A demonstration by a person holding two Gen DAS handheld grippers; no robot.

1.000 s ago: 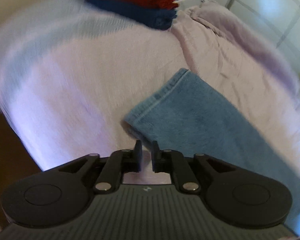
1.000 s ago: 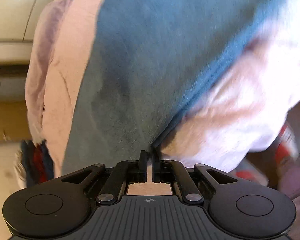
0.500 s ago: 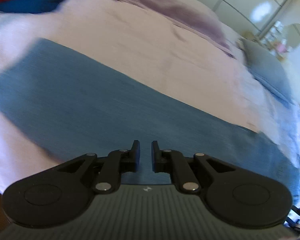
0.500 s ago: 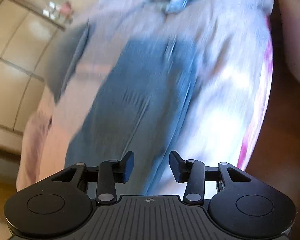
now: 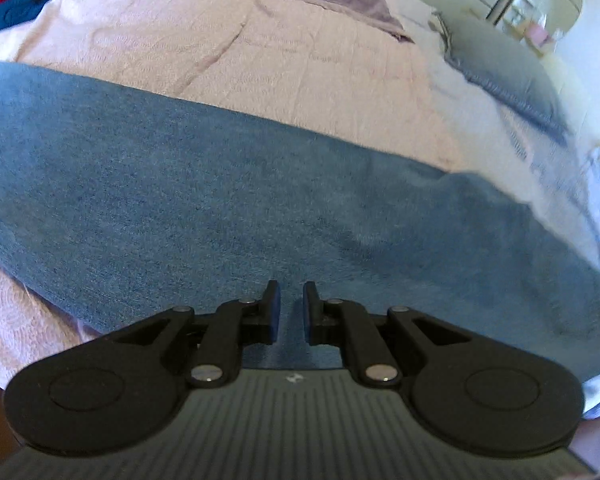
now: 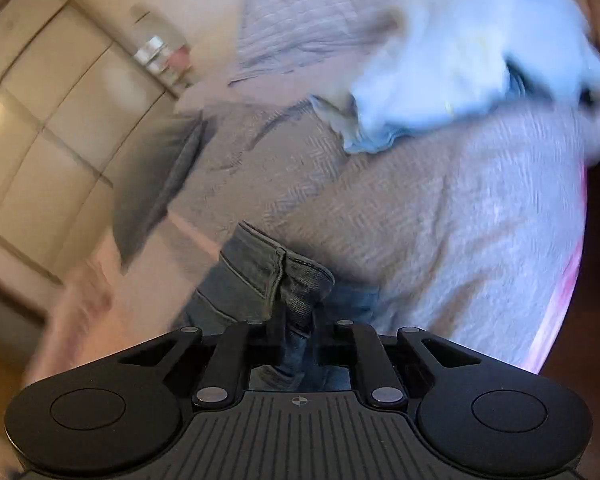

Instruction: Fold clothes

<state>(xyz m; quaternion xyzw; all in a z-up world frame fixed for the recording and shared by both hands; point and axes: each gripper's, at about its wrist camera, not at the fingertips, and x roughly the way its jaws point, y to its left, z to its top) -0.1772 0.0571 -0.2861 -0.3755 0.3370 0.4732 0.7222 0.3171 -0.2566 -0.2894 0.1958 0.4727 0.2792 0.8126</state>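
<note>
On the bed point(image 5: 260, 60) the blue jeans point(image 5: 220, 200) lie stretched flat, the left gripper point(image 5: 291, 308) hovering narrowly parted and empty while the right gripper point(image 6: 296, 332) pinches their waistband, so a lengthwise fold seems underway, needing that end carried across.

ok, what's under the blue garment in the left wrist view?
The blue garment lies flat on the pink bedspread, which shows above it and at lower left. Whatever lies directly beneath the cloth is covered. The left gripper hovers over its near edge, slightly open, gripping nothing.
</note>
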